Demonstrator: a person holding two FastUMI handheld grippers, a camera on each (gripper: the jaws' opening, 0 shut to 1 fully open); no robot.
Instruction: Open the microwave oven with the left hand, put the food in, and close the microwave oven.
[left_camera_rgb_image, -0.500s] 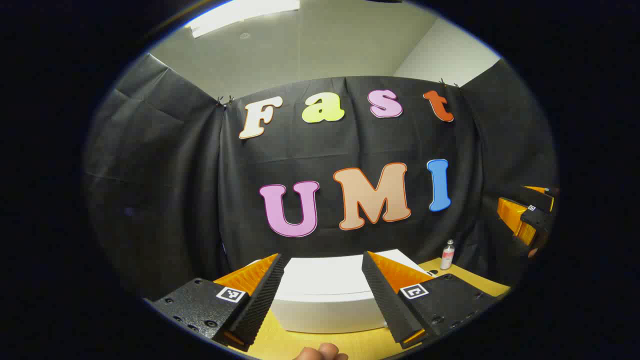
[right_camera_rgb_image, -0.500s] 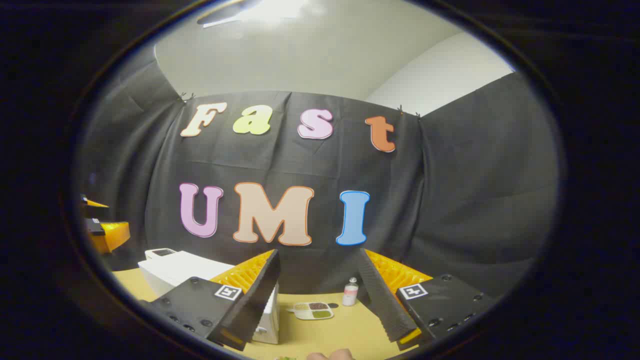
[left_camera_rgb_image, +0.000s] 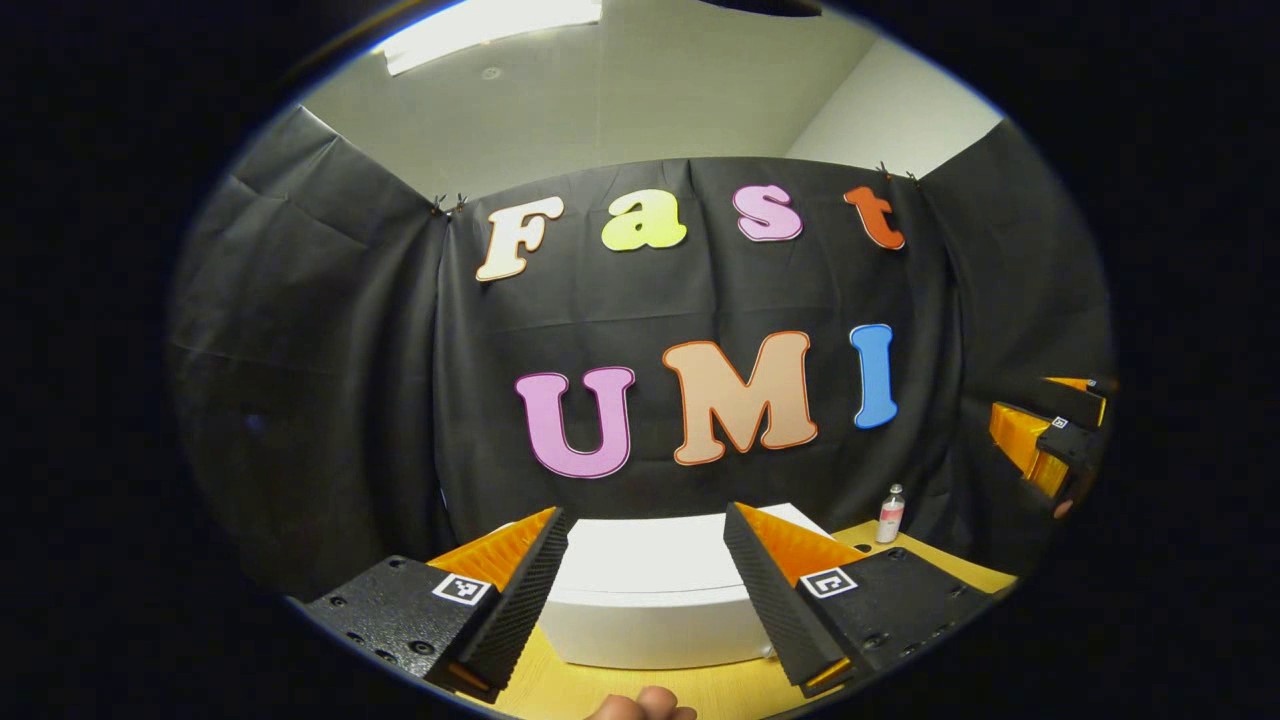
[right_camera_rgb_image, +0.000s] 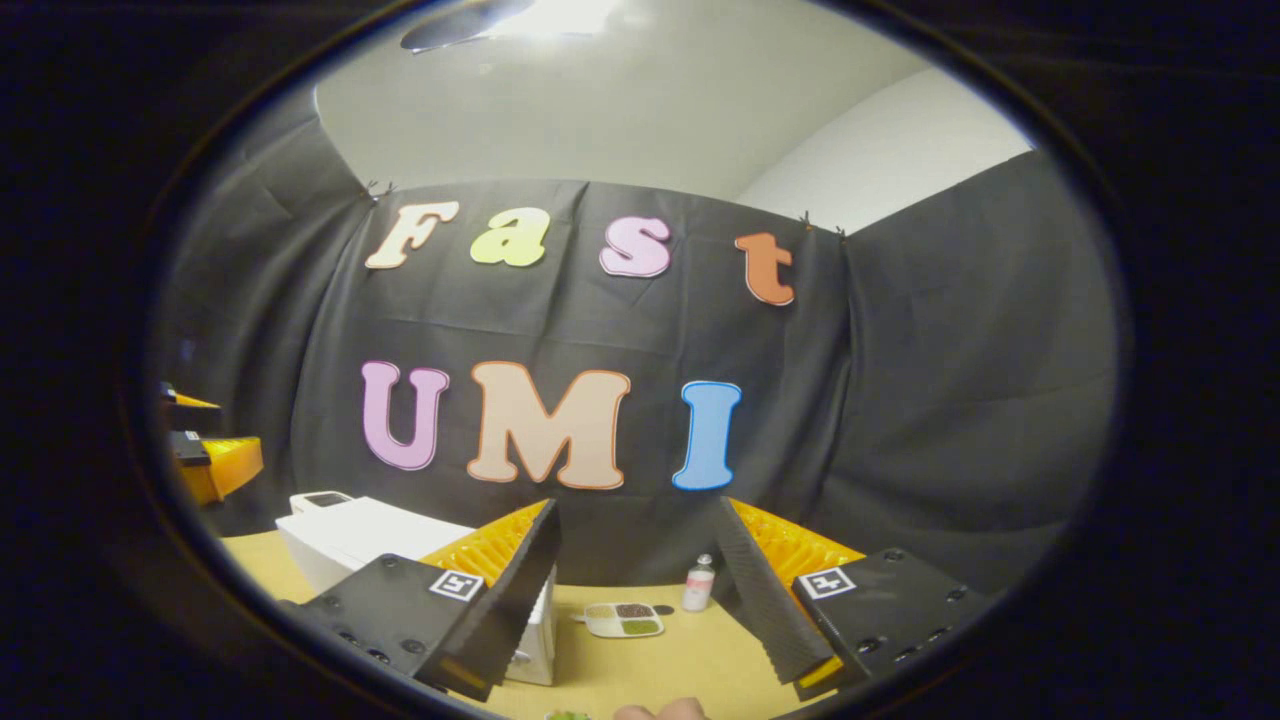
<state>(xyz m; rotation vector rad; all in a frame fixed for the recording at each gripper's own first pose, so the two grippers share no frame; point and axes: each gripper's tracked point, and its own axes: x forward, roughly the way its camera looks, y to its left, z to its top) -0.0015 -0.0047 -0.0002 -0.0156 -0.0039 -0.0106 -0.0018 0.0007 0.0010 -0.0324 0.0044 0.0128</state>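
Observation:
A white microwave oven (left_camera_rgb_image: 650, 590) stands shut on the yellow table (left_camera_rgb_image: 640, 690), straight ahead of my left gripper (left_camera_rgb_image: 645, 530), which is open and held above and short of it. In the right gripper view the microwave oven (right_camera_rgb_image: 350, 535) sits at the left. A small white tray of food (right_camera_rgb_image: 622, 620) lies on the table (right_camera_rgb_image: 690, 660) ahead of my right gripper (right_camera_rgb_image: 637, 525), which is open and empty. The right gripper (left_camera_rgb_image: 1050, 430) also shows at the far right of the left gripper view, and the left gripper (right_camera_rgb_image: 205, 455) at the far left of the right gripper view.
A small bottle (right_camera_rgb_image: 699, 585) stands near the back wall, right of the food tray; the bottle (left_camera_rgb_image: 890, 512) also shows right of the microwave. A fingertip (left_camera_rgb_image: 640, 705) shows at the bottom edge. A small green item (right_camera_rgb_image: 568, 715) lies at the table's near edge.
Both views have shifted only slightly; the scene sits a few pixels lower in the left gripper view. Both grippers stay open.

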